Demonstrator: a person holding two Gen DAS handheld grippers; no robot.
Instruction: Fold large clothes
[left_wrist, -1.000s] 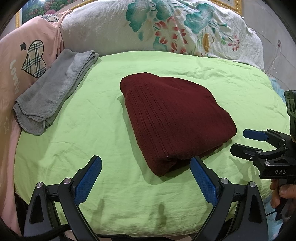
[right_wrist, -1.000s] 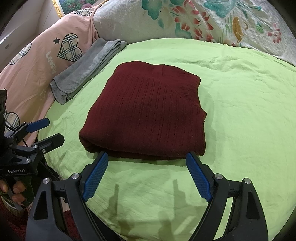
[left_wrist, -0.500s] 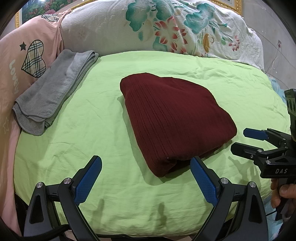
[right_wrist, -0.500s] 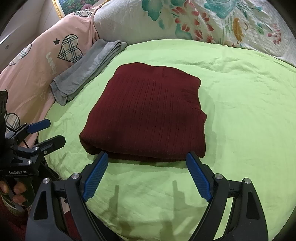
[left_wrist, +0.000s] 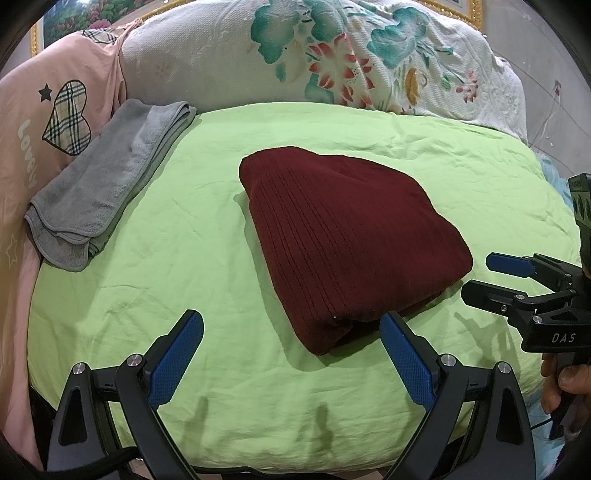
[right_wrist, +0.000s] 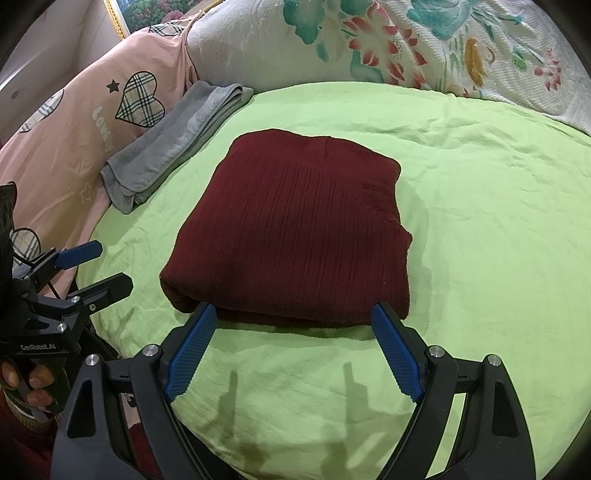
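Over on the left the grey towel (left_wrist: 107, 192) is just sitting by the pink bedding. The left gripper (left_wrist: 291, 354) is hanging wide open, holding nothing. Mid-bed, the maroon sweater (left_wrist: 351, 240) is lying folded on the green sheet (left_wrist: 184, 258): looks soft, thick, floppy, so I'd be pinching all layers at a near corner. The right gripper (right_wrist: 295, 350) is gaping empty too.

A bed (left_wrist: 192, 266) with a wrinkled lime-green sheet carries a folded maroon sweater (left_wrist: 351, 240) at centre and a folded grey towel (left_wrist: 103, 184) near its left edge.
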